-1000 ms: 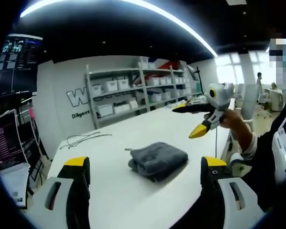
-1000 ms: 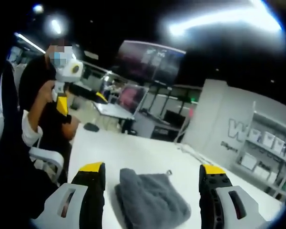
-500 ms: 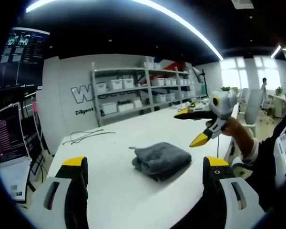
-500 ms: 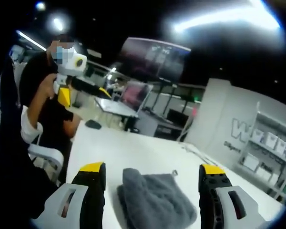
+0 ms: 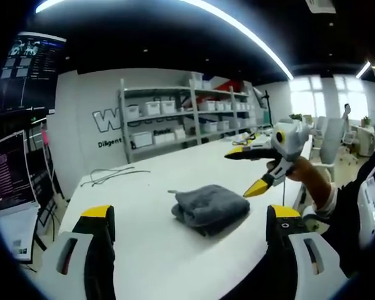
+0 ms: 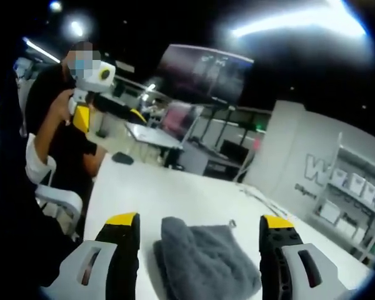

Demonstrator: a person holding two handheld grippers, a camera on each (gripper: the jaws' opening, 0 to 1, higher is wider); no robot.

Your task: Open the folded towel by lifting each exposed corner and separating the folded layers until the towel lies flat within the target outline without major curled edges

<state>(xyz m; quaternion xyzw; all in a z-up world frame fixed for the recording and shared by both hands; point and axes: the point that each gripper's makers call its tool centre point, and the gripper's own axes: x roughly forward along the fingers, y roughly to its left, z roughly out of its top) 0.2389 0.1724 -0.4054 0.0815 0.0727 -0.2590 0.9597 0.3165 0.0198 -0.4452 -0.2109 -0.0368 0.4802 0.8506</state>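
In the left gripper view the left gripper (image 5: 187, 219) is held above the near part of the white tabletop (image 5: 144, 250), its two yellow-tipped jaws spread wide with nothing between them. Past them lies one folded grey towel (image 5: 209, 206), out on the open tabletop away from its edges. Beyond the towel the right gripper (image 5: 253, 170) hangs in the air, carried by a hand (image 5: 306, 172) coming in from the right edge; its jaws are parted and hold nothing

In the right gripper view the right gripper (image 6: 194, 225) points down at the towel (image 6: 206, 259), which lies between and below the wide-apart jaws; the towel's near end is cut off by the bottom of the view. Farther back, off the tabletop's far-left edge, the person (image 6: 56, 137) holds the left gripper (image 6: 90, 81) raised; its jaws are too blurred to read there. One loose cable (image 5: 112, 177) lies near the tabletop's far edge, with shelves (image 5: 181, 119) behind
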